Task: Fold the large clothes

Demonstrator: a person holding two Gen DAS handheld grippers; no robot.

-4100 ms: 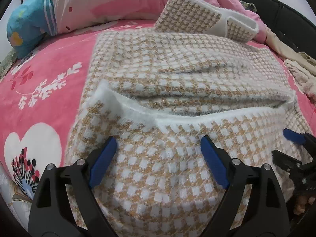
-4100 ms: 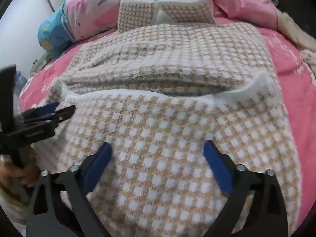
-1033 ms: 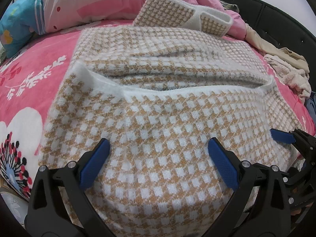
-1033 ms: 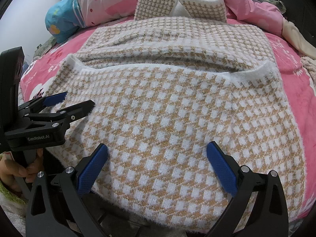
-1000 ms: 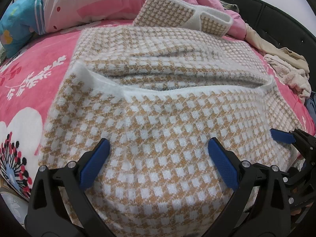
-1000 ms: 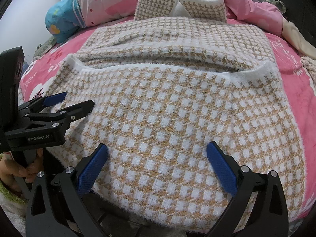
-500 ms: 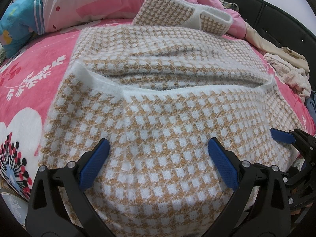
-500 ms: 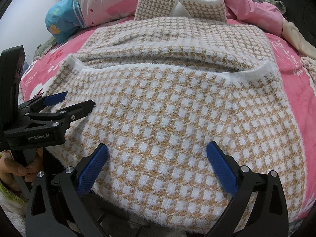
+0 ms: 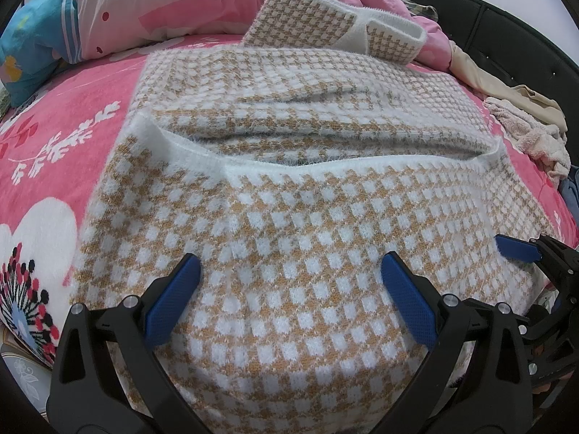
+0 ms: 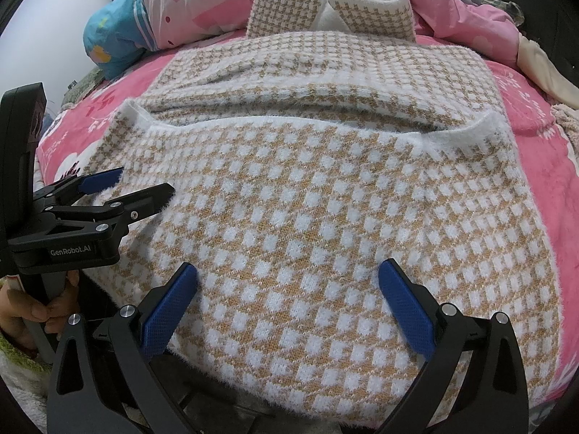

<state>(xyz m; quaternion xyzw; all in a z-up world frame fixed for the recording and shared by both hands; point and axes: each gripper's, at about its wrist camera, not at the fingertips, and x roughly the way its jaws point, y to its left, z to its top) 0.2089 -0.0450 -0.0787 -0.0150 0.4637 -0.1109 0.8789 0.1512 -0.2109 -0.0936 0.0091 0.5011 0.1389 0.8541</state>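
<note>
While both tongs (image 9: 289,289) (image 10: 287,289) gape wide, fuzzy tan-and-white houndstooth sweater (image 9: 289,224), hem folded up.

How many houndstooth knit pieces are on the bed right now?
2: the large houndstooth garment spread across the pink bedsheet, and a smaller folded houndstooth piece behind it against the pink quilt. More may be hidden.

Tan-white houndstooth sweater (image 9: 289,217) (pink bedsheet (image 9: 65,137)).

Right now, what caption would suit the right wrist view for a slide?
Open right hand-held gripper over a half-folded checked sweater on a pink bed, left hand-held gripper alongside.
</note>
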